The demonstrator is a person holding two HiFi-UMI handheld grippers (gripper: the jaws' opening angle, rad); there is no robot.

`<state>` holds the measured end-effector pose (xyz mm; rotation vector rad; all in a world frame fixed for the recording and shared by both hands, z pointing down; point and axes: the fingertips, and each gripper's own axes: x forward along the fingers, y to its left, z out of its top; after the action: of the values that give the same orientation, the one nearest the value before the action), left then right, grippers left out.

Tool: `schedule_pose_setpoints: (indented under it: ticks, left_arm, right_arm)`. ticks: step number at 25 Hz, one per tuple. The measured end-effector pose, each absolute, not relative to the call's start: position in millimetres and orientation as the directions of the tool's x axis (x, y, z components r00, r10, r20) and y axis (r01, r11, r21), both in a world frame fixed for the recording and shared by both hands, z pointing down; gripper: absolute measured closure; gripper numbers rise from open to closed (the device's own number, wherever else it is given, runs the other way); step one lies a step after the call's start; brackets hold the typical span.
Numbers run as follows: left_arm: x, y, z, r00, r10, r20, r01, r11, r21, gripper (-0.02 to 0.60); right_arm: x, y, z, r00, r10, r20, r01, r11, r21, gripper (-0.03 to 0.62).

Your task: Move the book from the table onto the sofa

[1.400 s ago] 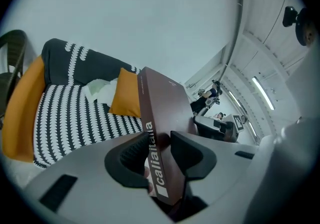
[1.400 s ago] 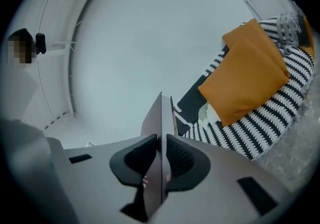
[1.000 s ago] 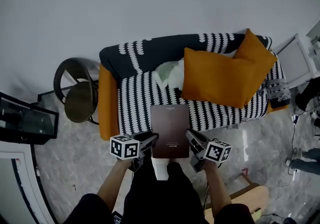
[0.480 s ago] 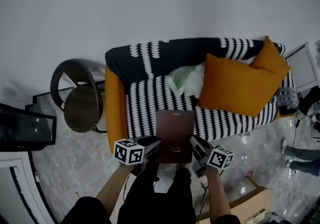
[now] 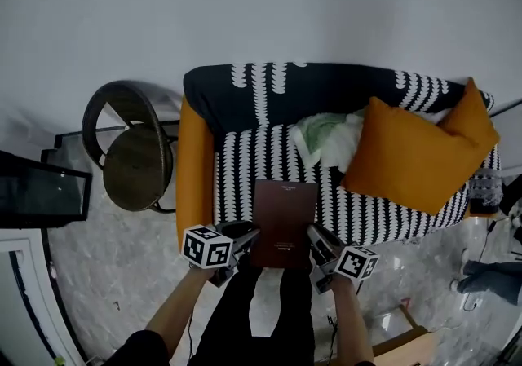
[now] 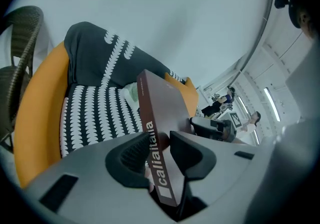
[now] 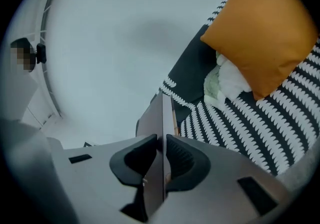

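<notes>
looks like the left gripper [image 5: 247, 237] and right gripper [image 5: 315, 235] each pinch a side edge of the slim dark-brown hardcover book [image 5: 283, 218] over the front of the black-and-white patterned sofa [image 5: 236, 177], so I'd lower it level, further in, then release together.

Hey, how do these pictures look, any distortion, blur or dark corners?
Head view: soft even light, the sofa bowed by the wide lens, the book sharp. Left gripper view: black rounded corners, heavy fisheye bend, the book's spine lettering readable. Right gripper view: the same dark corners, the orange cushion evenly lit.
</notes>
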<state>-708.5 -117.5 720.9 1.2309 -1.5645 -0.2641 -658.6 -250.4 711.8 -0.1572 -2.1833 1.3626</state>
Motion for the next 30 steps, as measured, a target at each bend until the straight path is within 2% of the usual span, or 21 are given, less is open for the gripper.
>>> schedule_pose_setpoints:
  ticks: [14, 25, 28, 30]
  left_arm:
    - [-748.6, -135.2, 827.7, 0.045, -0.780, 0.624, -0.494, 0.526, 0.693, 0.446]
    - [-775.5, -151.5, 904.3, 0.045, -0.782, 0.622, -0.468, 0.534, 0.704, 0.446]
    - [-781.5, -150.1, 911.8, 0.008, -0.771, 0.637, -0.485, 0.554, 0.677, 0.448]
    - [-787.7, -147.1, 915.2, -0.028, -0.752, 0.658, -0.507, 0.578, 0.639, 0.446]
  right_arm:
    - [-706.8, -272.0, 827.5, -0.773, 0.472, 0.424, -0.198, 0.456, -0.868, 0.517]
    - [-728.3, -290.3, 910.4, -0.773, 0.433, 0.463, -0.277, 0.427, -0.861, 0.517]
    - [-729.1, -294.0, 917.6, -0.767, 0.402, 0.500, -0.292, 0.475, -0.830, 0.516]
    - [-727.8, -295.5, 920.5, -0.759, 0.391, 0.521, -0.305, 0.493, -0.814, 0.490]
